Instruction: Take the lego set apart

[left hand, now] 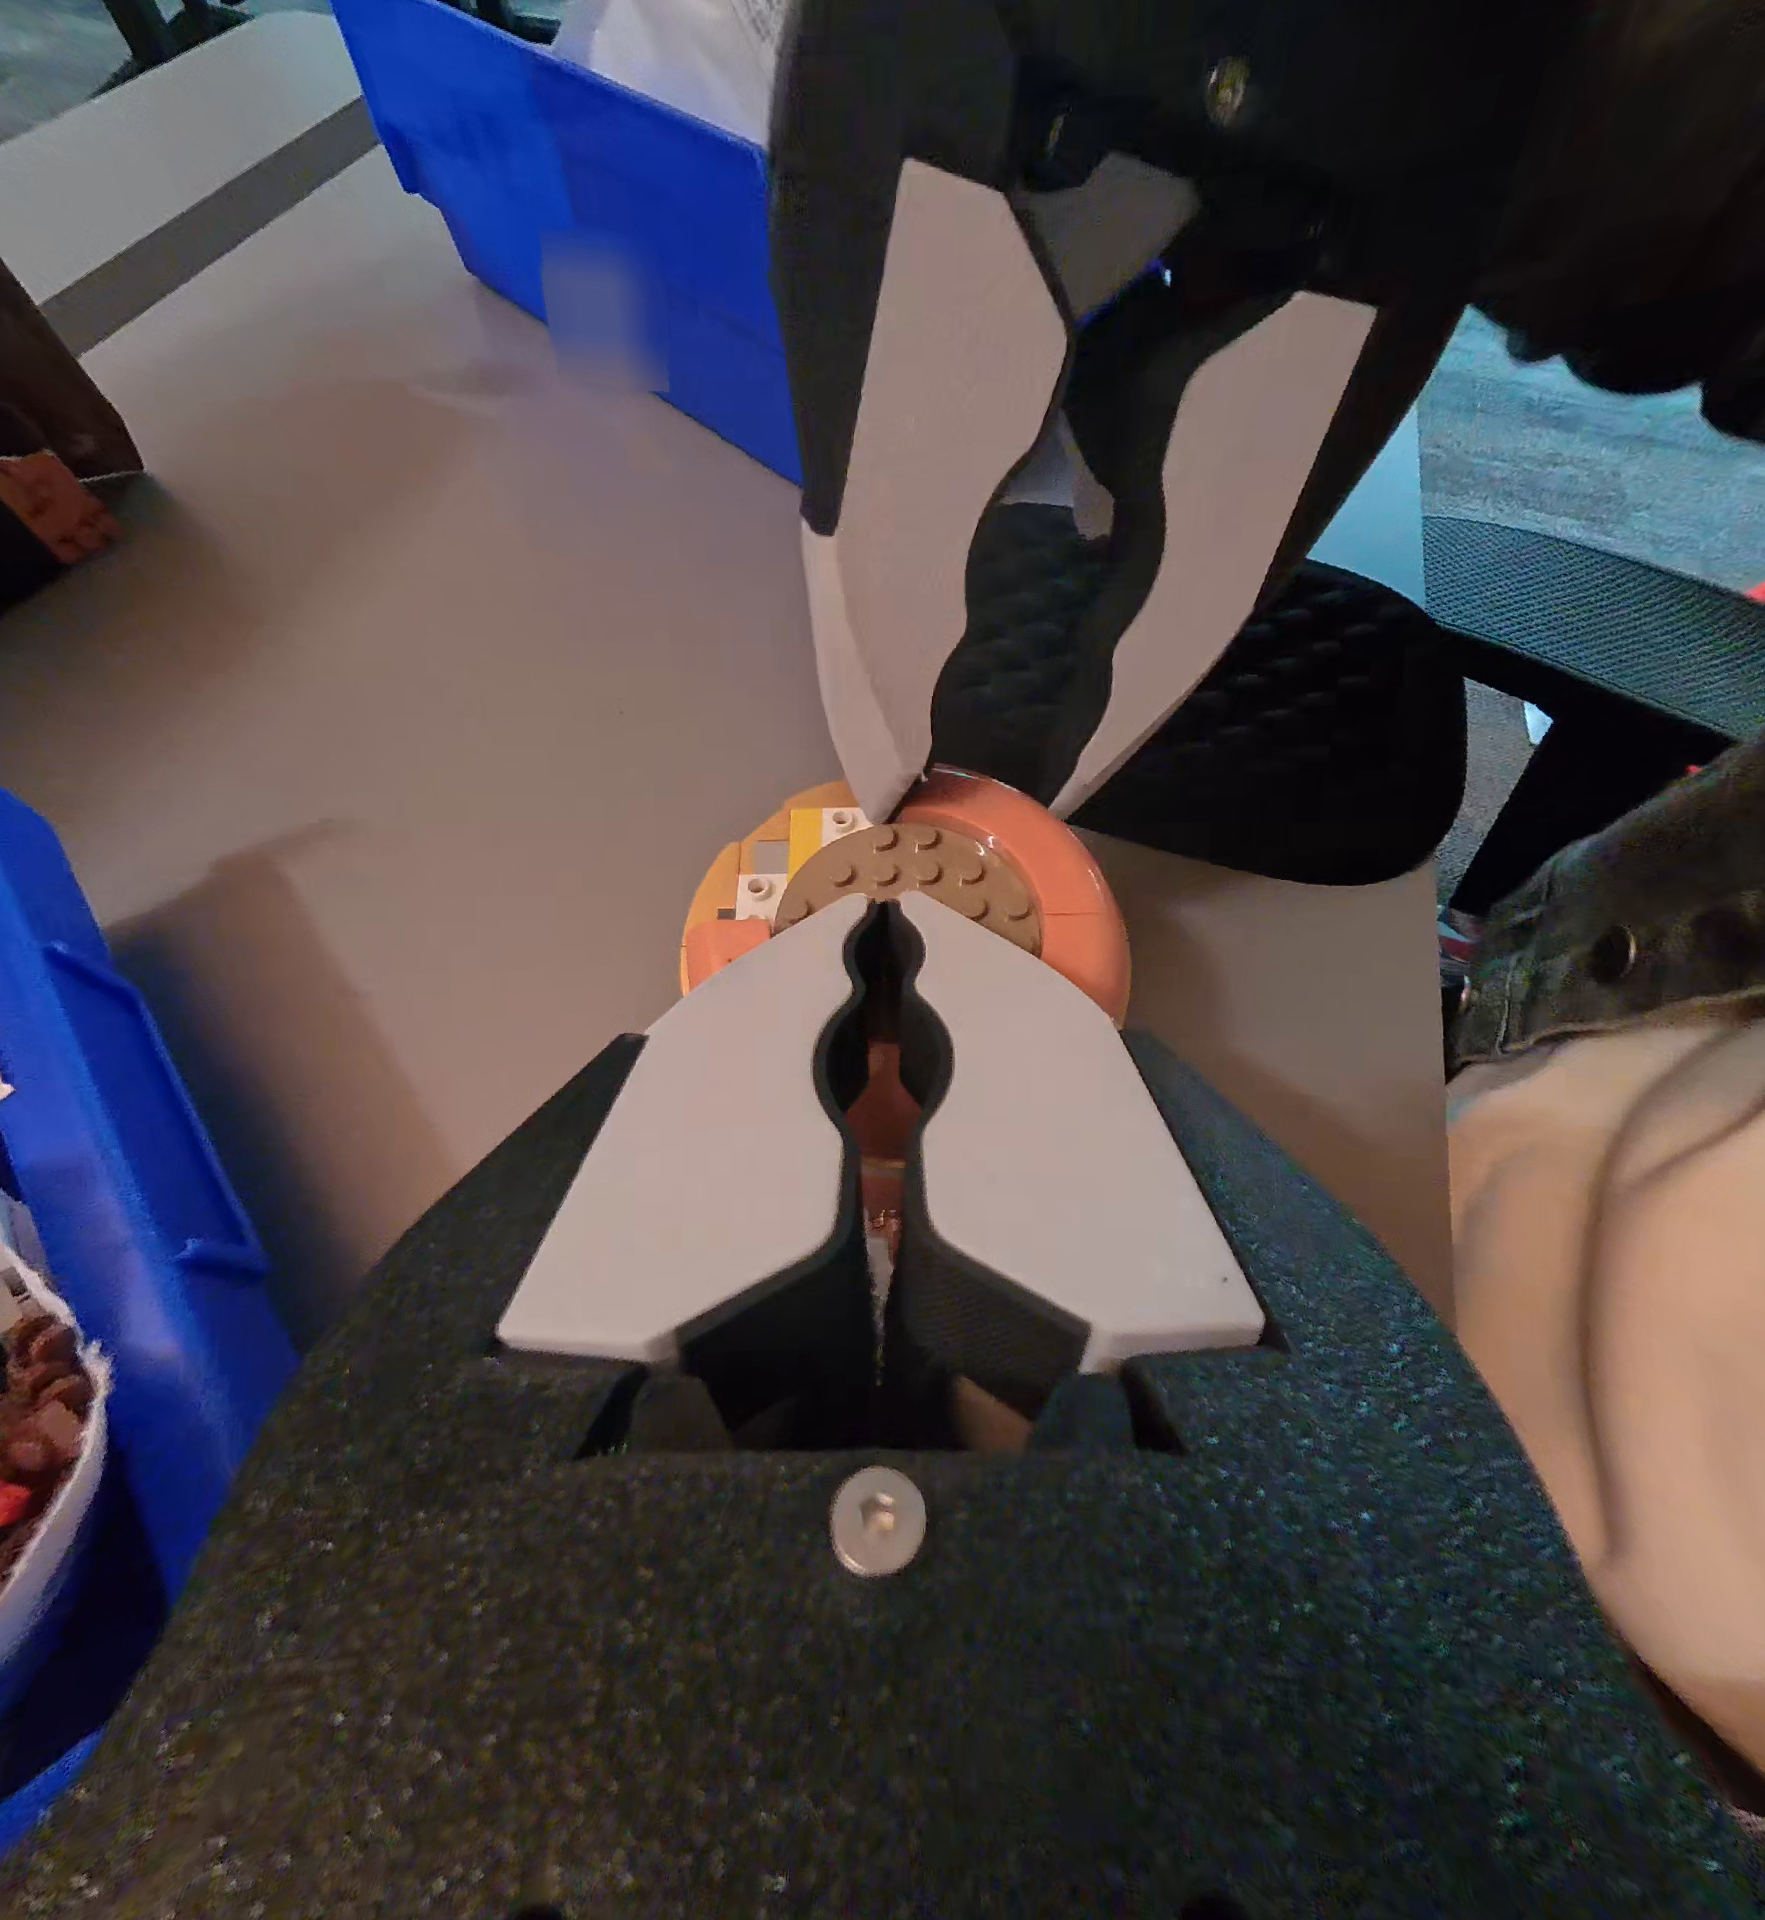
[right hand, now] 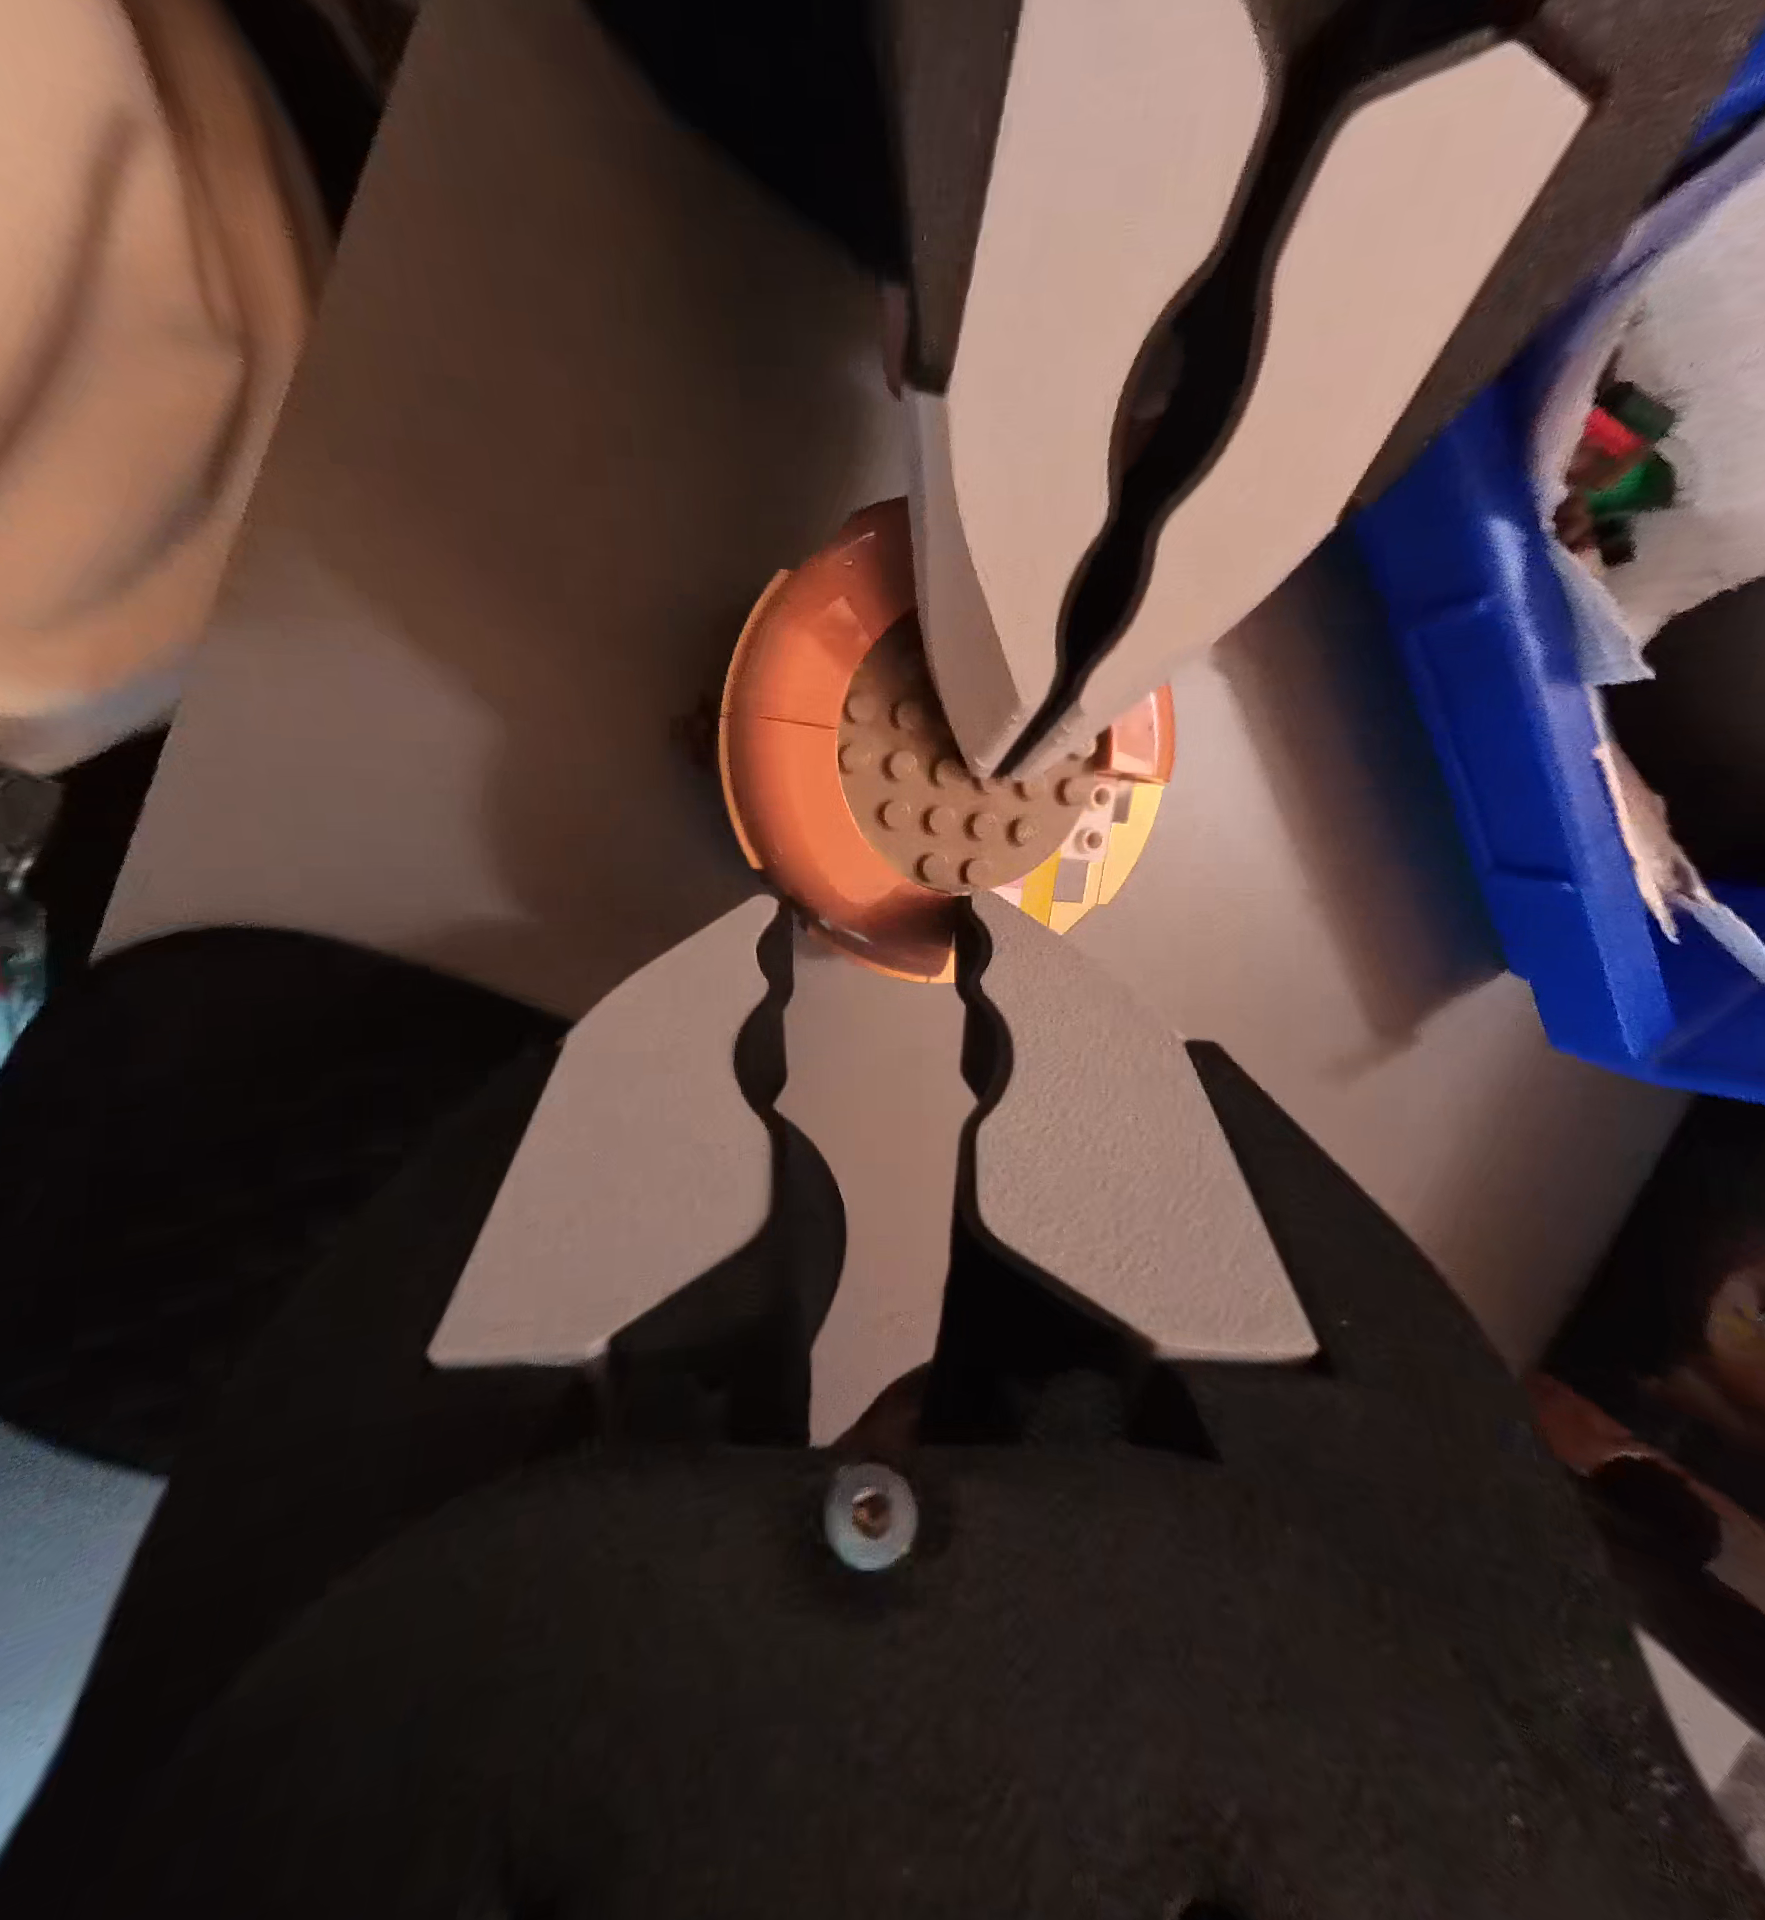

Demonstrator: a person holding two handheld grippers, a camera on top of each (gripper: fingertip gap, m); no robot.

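Table (left hand: 421,644): grey, smooth
Chair (left hand: 1636,644): black mesh, beside the table's edge
Floor (left hand: 1584,447): grey carpet
Light: dim, casting soft shadows

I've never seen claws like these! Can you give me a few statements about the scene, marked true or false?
1. A tan studded plate tops the round lego build. True.
2. The right claw is shut tight. False: its fingers stand apart, at the edge of the orange ring.
3. The left claw has its tips together at the tan studded plate. True.
4. The bin beside the build is red. False: it is blue.
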